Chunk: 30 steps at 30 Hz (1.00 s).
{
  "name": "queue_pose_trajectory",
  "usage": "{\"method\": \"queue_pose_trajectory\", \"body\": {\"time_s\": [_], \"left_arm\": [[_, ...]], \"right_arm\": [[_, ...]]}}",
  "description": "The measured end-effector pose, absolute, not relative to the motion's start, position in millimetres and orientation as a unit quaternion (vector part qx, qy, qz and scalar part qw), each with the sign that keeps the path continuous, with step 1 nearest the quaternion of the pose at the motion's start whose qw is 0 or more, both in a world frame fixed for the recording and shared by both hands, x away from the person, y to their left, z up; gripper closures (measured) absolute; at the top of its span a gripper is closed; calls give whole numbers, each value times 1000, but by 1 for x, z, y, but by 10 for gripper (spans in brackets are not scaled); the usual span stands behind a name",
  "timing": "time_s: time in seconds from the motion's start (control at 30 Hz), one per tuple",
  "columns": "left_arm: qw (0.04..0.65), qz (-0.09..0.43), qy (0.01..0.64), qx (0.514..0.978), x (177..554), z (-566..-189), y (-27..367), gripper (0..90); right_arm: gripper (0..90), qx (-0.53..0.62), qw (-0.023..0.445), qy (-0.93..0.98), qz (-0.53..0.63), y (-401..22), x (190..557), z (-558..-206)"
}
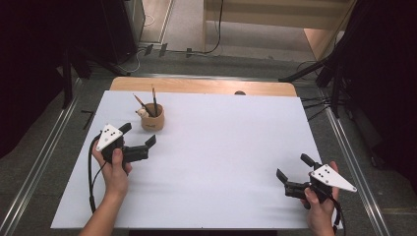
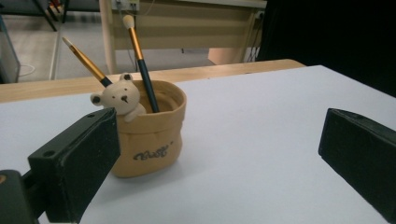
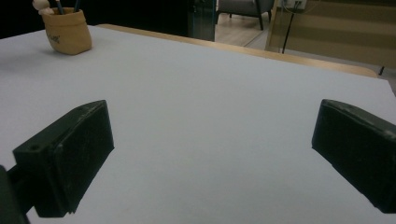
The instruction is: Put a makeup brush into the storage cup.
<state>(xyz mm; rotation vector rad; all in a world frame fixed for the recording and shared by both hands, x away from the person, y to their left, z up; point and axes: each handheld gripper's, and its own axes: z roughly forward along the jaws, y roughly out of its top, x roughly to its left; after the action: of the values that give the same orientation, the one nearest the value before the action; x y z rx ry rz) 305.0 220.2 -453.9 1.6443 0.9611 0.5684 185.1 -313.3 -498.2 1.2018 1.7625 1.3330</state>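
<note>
Left hand-held gripper (image 1: 139, 134) sits at the left of the white-covered tabletop (image 1: 221, 147), held by the person's left hand (image 1: 116, 169), grey three-cornered plate on top. Jaws spread wide, nothing btwn them. Just beyond its tips, toward the far-left part of the tabletop: small tan soft-sided pen pot w/ dark lettering (image 1: 152, 118), upright, apart from the jaws. In the left gripper view the pot (image 2: 149, 135) stands just beside the left jaw, not btwn the two. A cream bear figure (image 2: 120, 99) peeks over its rim, and two gold-and-dark paintbrushes (image 2: 140, 60) stand in it, bristles up, leaning left. Centre of tabletop bare. Right hand-held gripper (image 1: 293, 172) is near the front-right corner, in the right hand (image 1: 318, 209), jaws also spread wide, holding nothing, well apart from the pot.
</note>
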Motion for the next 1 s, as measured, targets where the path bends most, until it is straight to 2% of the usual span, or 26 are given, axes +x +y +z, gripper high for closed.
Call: {"method": "queue_pose_trajectory", "body": {"time_s": [1.0], "left_arm": [[532, 243, 432, 686, 252, -472, 268, 0]], "right_arm": [[0, 455, 307, 667, 505, -314, 185, -498]]}}
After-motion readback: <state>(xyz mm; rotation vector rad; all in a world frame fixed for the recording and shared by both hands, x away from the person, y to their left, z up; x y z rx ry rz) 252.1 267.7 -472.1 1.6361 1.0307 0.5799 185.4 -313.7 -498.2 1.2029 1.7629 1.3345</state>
